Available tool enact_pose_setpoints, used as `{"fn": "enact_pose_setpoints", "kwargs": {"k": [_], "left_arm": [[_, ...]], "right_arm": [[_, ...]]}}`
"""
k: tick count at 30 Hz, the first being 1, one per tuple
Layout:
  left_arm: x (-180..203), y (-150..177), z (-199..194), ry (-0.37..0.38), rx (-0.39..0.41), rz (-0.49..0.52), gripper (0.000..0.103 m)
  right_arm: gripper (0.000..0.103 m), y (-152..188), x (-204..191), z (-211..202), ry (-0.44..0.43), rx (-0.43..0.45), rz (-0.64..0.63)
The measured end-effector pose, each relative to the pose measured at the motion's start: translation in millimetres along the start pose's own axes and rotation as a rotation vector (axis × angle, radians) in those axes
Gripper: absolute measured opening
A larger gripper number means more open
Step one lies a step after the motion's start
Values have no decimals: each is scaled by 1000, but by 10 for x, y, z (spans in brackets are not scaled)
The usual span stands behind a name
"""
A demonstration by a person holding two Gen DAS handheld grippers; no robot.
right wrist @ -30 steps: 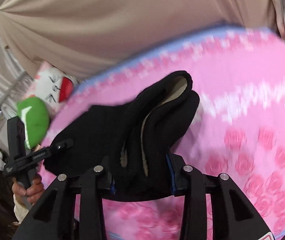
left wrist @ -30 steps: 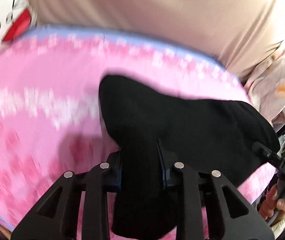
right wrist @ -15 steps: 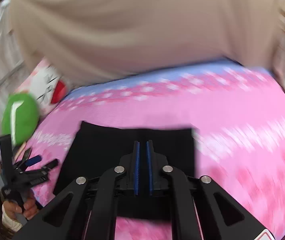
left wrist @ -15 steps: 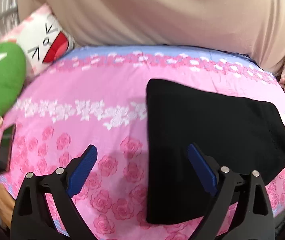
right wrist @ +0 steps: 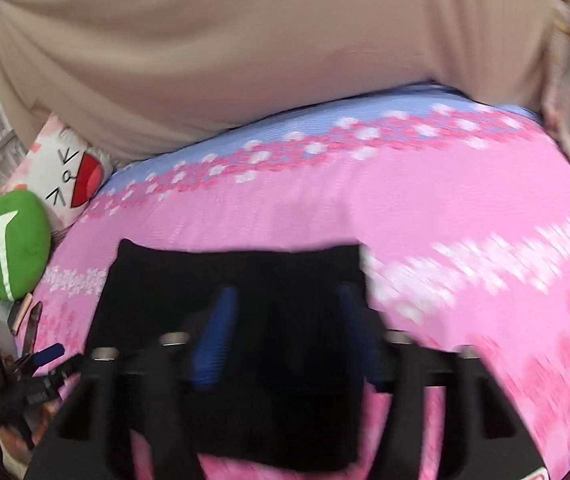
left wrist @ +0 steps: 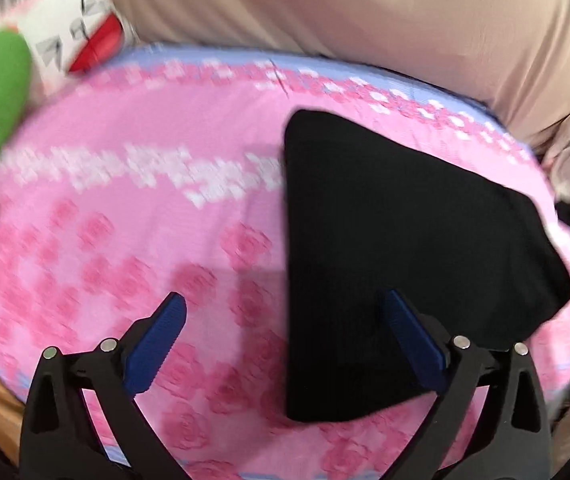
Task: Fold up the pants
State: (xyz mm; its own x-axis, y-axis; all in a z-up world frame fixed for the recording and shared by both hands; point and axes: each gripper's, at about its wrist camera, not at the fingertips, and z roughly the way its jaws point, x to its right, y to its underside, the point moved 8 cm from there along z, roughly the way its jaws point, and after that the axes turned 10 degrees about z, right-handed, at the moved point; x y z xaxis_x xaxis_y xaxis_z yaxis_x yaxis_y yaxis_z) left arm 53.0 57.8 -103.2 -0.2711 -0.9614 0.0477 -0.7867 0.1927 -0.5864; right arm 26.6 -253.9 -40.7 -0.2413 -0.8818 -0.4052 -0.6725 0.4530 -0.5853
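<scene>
The black pants (left wrist: 397, 248) lie folded flat on the pink flowered bed sheet (left wrist: 125, 208). My left gripper (left wrist: 285, 316) is open and empty, hovering over the pants' left edge near the front of the bed. In the right wrist view the pants (right wrist: 213, 268) show as a flat black rectangle. My right gripper (right wrist: 285, 312) is open and empty just above them, its blue pads blurred. The left gripper also shows in the right wrist view (right wrist: 41, 360) at the far left.
A green cushion (right wrist: 17, 244) and a white cat-face pillow (right wrist: 69, 176) sit at the head of the bed. Two phones (right wrist: 25, 316) lie near the green cushion. A beige curtain (right wrist: 285, 60) hangs behind the bed.
Both grippers held the pants a second ago; the left one let go first, then the right one. The pants now lie flat, and the right gripper has opened from shut.
</scene>
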Motion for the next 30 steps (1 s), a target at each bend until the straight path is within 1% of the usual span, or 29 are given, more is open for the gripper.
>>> {"fn": "enact_pose_setpoints", "kwargs": {"k": [2,3,4,5,6,7,8,9,10,11,12,13,14,15,16,17,18,19,20,21,22,23,24,25,26,27,28,29,30], "left_arm": [[81,59,162,109,-49,-30,97],[112,67,219,135,-65,-39,97],[190,61,304,194,-76,-46,97],[244,47,354,224,-79,-43,98],[276,12,375,207,-59,-24,92],[350,-38,402,218,-46,9,84],[378,-76,421,218,-41,16,76],[397,-128,427,218,-33,20,60],[422,-221,406,208,-21,40,54],[429,-332,358,181,4,67,42],[435,-441,295,162,37,88,29],[438,-576,190,133,82,114,26],[444,-641,138,122,100,131,26],[452,-671,119,112,105,153,28],[445,-656,177,90,81,171,31],[423,-592,280,69,48,172,37],[392,-500,368,51,15,176,53],[334,-389,404,32,3,169,63],[279,-323,358,4,16,159,80],[212,-266,276,-30,28,156,86],[170,-235,205,-43,37,152,87],[130,-218,136,-54,45,141,88],[54,-208,57,-84,52,124,89],[8,-210,19,-115,54,112,89],[-51,-222,-28,-159,55,97,89],[-110,-237,-69,-190,61,87,91],[-145,-255,-112,-205,72,74,92],[-178,-268,-137,-207,77,62,93],[-200,-282,-140,-205,79,54,93]], "right_arm": [[70,217,184,-51,-5,-52,41],[72,315,242,-13,-32,-89,76],[75,364,269,26,-68,-114,103],[76,443,323,113,-104,-149,143],[76,519,322,206,-116,-182,159],[77,586,296,307,-125,-200,149],[69,616,283,347,-105,-184,129],[63,631,263,387,-79,-166,105],[47,611,184,380,-88,-143,92],[37,584,129,320,-106,-133,95],[36,536,45,211,-128,-106,93],[35,505,4,142,-133,-84,87],[35,483,-58,16,-133,-49,64],[35,495,-85,-20,-135,-42,51],[38,521,-84,-27,-131,-44,42],[42,582,17,41,-105,-69,29],[46,654,125,132,-62,-91,32],[57,726,308,175,-15,-109,61],[57,757,403,136,-63,-108,126],[57,742,452,61,-95,-105,181],[56,695,479,-32,-91,-81,199],[47,579,441,-176,-52,-21,158],[38,481,354,-271,-22,18,99],[25,386,233,-346,4,46,37],[22,261,48,-400,14,72,-22],[21,156,-128,-409,-3,87,-66],[16,92,-315,-389,-27,93,-111],[14,23,-516,-293,-37,86,-172],[14,-35,-618,-160,-31,74,-202]]}}
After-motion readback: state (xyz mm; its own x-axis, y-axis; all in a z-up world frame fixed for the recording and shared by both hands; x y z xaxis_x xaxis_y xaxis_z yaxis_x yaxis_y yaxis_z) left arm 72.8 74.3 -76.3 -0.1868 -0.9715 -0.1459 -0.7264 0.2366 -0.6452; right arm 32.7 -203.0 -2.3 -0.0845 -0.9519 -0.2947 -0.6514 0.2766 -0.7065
